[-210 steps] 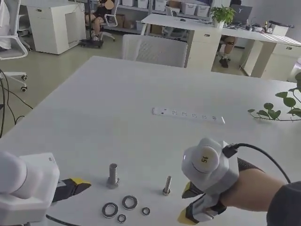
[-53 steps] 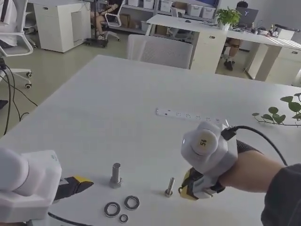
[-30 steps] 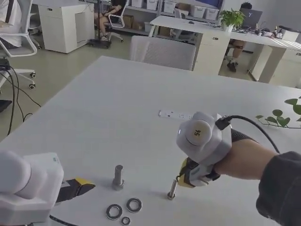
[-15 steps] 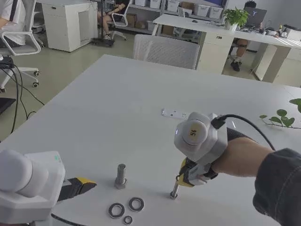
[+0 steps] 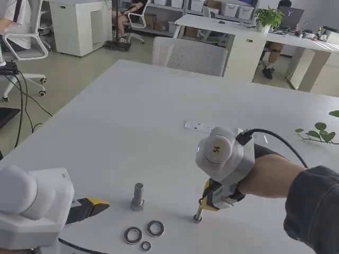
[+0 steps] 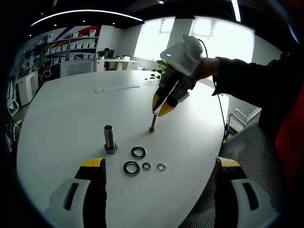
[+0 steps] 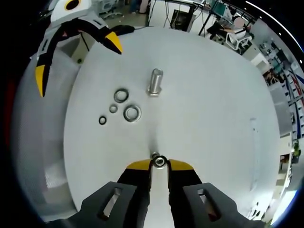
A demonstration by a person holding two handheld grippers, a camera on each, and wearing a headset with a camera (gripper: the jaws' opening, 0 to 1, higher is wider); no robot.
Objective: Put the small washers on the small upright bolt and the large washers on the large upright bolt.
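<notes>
Faced a white table (image 5: 132, 116) in a big office, desks (image 5: 79, 26) and a mesh chair (image 5: 188, 55) behind. Pinched a small washer (image 7: 158, 161) between the nearly closed tips of the right gripper (image 7: 159, 166), atop the small bolt (image 5: 197, 214). Held the left gripper (image 6: 160, 164) spread wide and bare, near the large bolt (image 5: 137, 196). Counted four loose washers (image 6: 135, 152) in the left gripper view, three in the head view.
</notes>
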